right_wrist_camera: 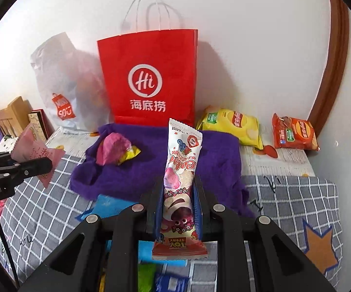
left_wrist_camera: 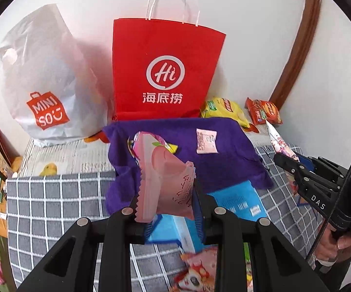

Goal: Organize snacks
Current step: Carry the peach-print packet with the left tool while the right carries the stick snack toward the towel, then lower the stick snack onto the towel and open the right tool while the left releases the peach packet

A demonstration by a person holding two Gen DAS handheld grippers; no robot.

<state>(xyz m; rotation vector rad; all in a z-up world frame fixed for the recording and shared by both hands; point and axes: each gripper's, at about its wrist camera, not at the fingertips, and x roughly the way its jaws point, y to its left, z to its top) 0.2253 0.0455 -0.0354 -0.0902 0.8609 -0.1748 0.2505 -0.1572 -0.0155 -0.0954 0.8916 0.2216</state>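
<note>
Gripping between left tongs [left_wrist_camera: 169, 194] a pink packet [left_wrist_camera: 165, 177], right tongs [right_wrist_camera: 179, 202] a Toy Story bar [right_wrist_camera: 179, 177].

Left gripper [left_wrist_camera: 168, 194] is clamped on a pink packet, pointing toward 12 o'clock; right gripper [right_wrist_camera: 179, 199], likewise, pinches a long wrapper.

The red paper bag [left_wrist_camera: 165, 73] carries a white "Hi" in a circle above "海底捞". The white plastic bag [left_wrist_camera: 46, 80] shows "MINISO" on a red logo. The long snack packet [right_wrist_camera: 179, 189] reads "TOY STORY", upside down. The other gripper's arm [left_wrist_camera: 317, 200] bears "DAS".
</note>
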